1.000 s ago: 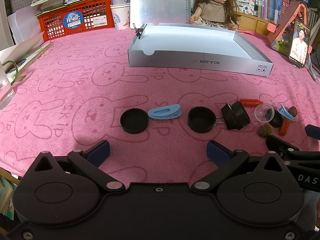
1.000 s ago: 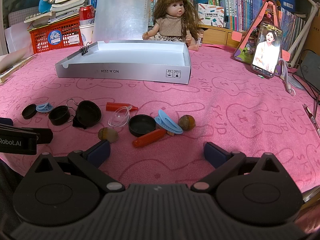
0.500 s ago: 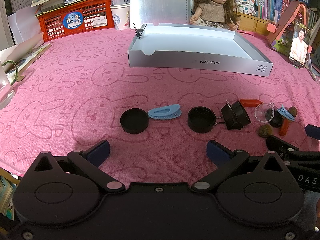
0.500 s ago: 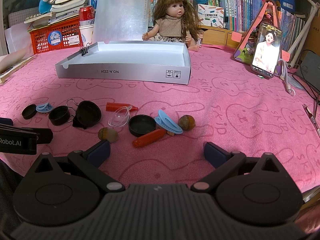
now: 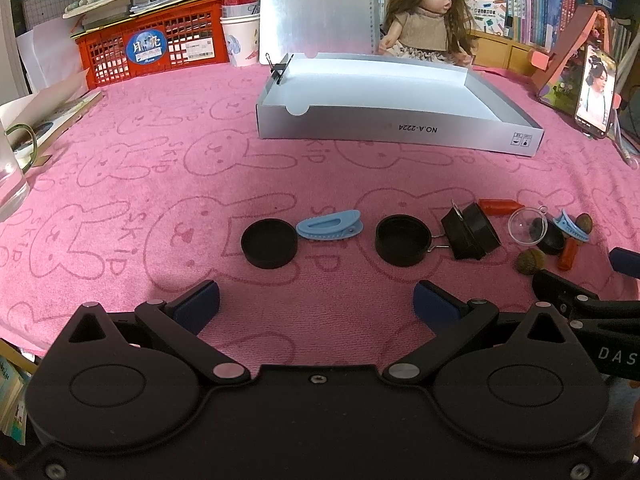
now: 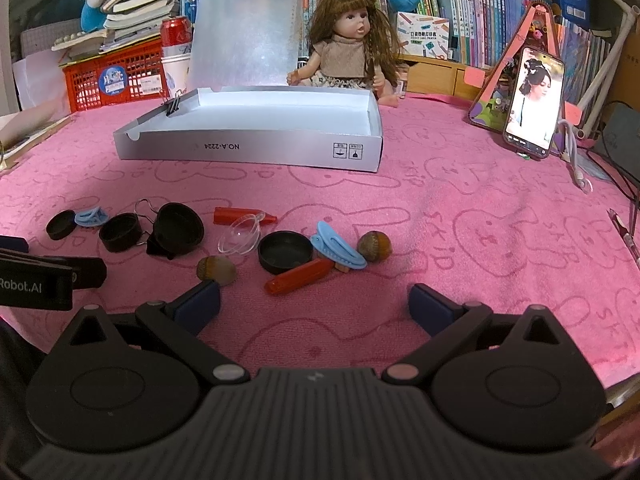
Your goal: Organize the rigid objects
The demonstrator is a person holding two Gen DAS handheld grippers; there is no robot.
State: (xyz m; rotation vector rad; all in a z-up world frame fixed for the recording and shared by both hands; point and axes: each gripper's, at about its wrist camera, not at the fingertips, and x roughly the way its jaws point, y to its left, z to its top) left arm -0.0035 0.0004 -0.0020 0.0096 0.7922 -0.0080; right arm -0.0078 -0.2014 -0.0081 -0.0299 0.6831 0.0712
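Both tools hang low over the near edge of the counter (image 5: 120, 152), which is covered with a pink bunny-print towel. The left hand-held gripper (image 5: 316, 300) has its blue pads spread wide and holds nothing; the right hand-held gripper (image 6: 314, 300) is spread the same way, also empty.

The small rigid items lie loose in a ragged row just ahead of them. In front of the left tool sit a black cap (image 5: 269, 242), a blue hair clip (image 5: 330, 225) touching it, and a second black cap (image 5: 402, 240). Toward the right tool the pieces crowd together — a black binder clip (image 6: 176, 230), a clear dome (image 6: 240, 236), a red crayon-like stick (image 6: 298, 277) and two acorns (image 6: 374, 245).

Beyond them, well apart, stands the shallow grey box (image 6: 248, 146), open side up with nothing on its floor; a binder clip on its left wall probably keeps a flap in place. It looks like the intended destination, so sorting has likely not begun. The wide stance suits a first pick, each tool facing its own half of the row.
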